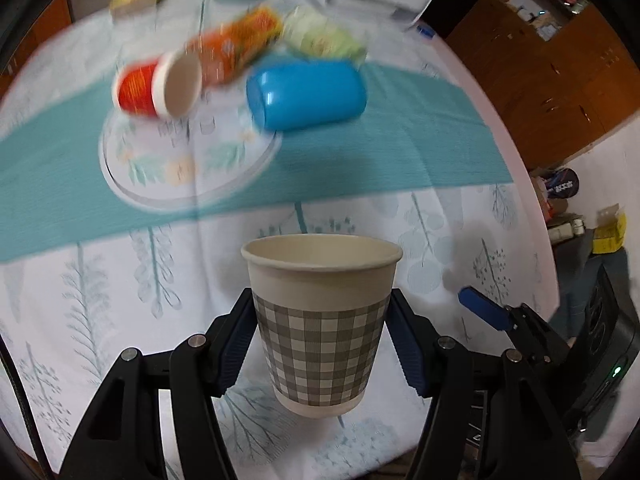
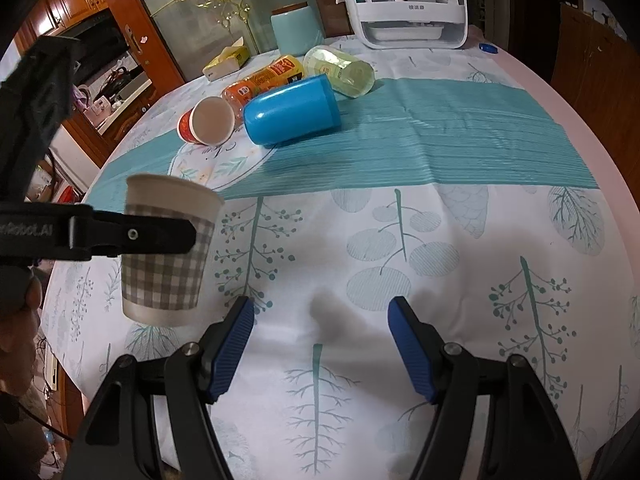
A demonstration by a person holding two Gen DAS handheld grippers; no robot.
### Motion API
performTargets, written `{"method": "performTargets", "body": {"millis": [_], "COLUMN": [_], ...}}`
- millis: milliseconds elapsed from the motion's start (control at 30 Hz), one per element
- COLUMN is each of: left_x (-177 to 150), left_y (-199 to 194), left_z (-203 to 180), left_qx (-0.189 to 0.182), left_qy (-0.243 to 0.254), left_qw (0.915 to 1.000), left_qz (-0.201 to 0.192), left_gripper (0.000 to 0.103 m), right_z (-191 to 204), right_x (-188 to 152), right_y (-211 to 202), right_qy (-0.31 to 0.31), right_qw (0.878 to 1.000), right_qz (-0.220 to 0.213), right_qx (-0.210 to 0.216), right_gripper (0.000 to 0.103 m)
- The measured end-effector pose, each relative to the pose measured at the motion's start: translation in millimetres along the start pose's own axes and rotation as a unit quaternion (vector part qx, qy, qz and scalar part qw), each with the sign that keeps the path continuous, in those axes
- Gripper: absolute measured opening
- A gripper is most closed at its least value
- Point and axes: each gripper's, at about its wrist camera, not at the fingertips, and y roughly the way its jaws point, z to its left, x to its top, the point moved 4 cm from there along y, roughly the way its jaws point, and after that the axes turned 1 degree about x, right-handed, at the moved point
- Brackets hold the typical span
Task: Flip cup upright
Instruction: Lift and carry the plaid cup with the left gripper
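A grey checked paper cup [image 1: 320, 332] is upright, mouth up, held a little above the tablecloth. My left gripper [image 1: 322, 344] is shut on its sides with blue pads. The cup also shows in the right wrist view [image 2: 168, 252], with the left gripper's black finger across it. My right gripper [image 2: 322, 344] is open and empty, low over the cloth, to the right of the cup. Its blue fingertip [image 1: 482, 308] shows in the left wrist view.
A blue cup [image 2: 292, 110], a red paper cup [image 2: 206, 122], an orange bottle [image 2: 264, 80] and a clear jar [image 2: 340, 70] lie on their sides near a teal runner [image 2: 440, 140]. A white appliance [image 2: 404, 4] and teal canister [image 2: 296, 28] stand behind.
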Motion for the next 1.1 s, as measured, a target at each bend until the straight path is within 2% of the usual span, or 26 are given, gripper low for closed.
{"method": "performTargets", "body": {"millis": [200,333,433,567,767,1100], "left_x": [4.3,5.0,7.3,7.5,3.2,-14.0], "left_y": [-13.6,-10.5,-1.2,11.8,20.7,18.1], "left_z": [-3.4,1.3,7.5,12.4,14.5,17.9], "left_qx": [0.031,0.063,0.043,0.035,0.027,0.016], "left_qy": [0.035,0.053,0.046,0.042,0.048,0.054], "left_qw": [0.9937,0.9794,0.9745,0.9688,0.9658,0.9652], "left_qz": [-0.102,-0.184,-0.215,-0.242,-0.253,-0.255], "left_gripper": [0.063,0.062,0.062,0.062,0.061,0.063], "right_z": [1.1,0.3,0.2,2.3,6.5,11.5], "right_x": [1.8,1.1,0.9,1.2,-0.3,-2.7], "right_y": [-7.7,-6.0,-4.8,-3.6,0.8,4.6], "right_qy": [-0.001,0.000,0.002,0.000,-0.007,-0.014], "right_qw": [1.000,1.000,1.000,1.000,1.000,1.000], "right_qz": [-0.012,-0.008,-0.006,-0.006,0.000,0.004], "right_qx": [-0.003,-0.006,-0.008,-0.012,-0.014,-0.014], "right_gripper": [0.070,0.070,0.070,0.070,0.070,0.070]}}
